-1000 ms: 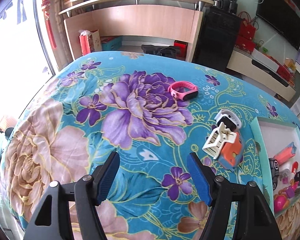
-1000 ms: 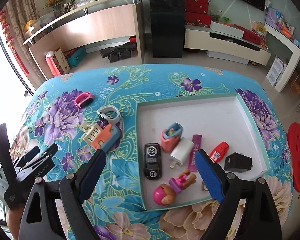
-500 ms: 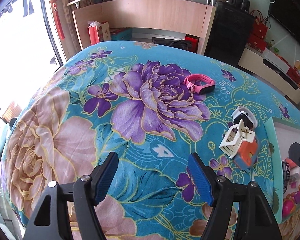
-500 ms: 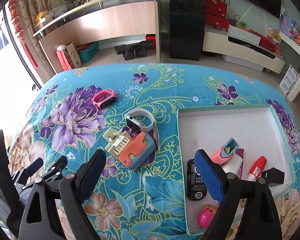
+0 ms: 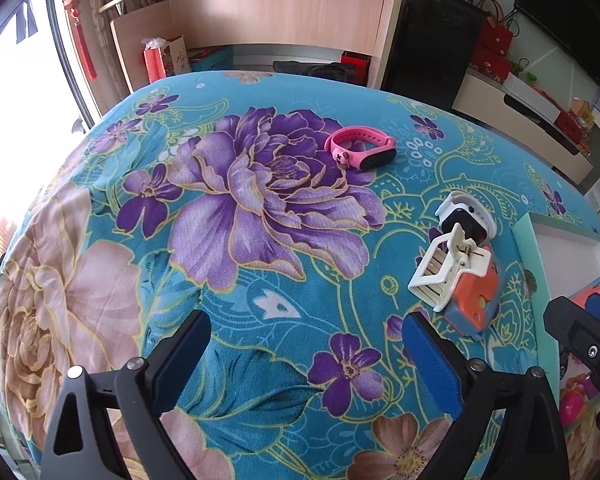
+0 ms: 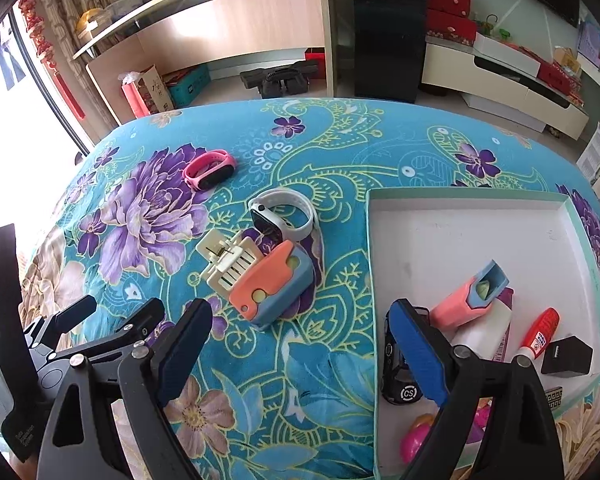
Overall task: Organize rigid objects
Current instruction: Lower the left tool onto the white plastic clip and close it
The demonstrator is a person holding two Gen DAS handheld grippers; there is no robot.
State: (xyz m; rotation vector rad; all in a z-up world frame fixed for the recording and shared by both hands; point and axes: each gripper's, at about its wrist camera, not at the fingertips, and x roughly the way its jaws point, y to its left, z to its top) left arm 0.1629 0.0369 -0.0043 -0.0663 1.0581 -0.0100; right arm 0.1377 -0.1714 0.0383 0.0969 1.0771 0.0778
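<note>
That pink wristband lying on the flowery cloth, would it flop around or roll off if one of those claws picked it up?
The pink wristband rests as a closed loop that holds its shape, so it is probably springy rather than limp. It looks thin, so likely light. Its smooth strap might slip between the pads unless pinched across the thicker black face. Lying flat, it seems unlikely to roll.

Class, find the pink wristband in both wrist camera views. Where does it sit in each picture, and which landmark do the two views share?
Left wrist view: the pink wristband lies upper centre-right, at the big purple flower's right edge.
Right wrist view: the pink wristband lies upper left, just right of that flower.
Shared landmark: the white clip lying nearer the cameras.
</note>
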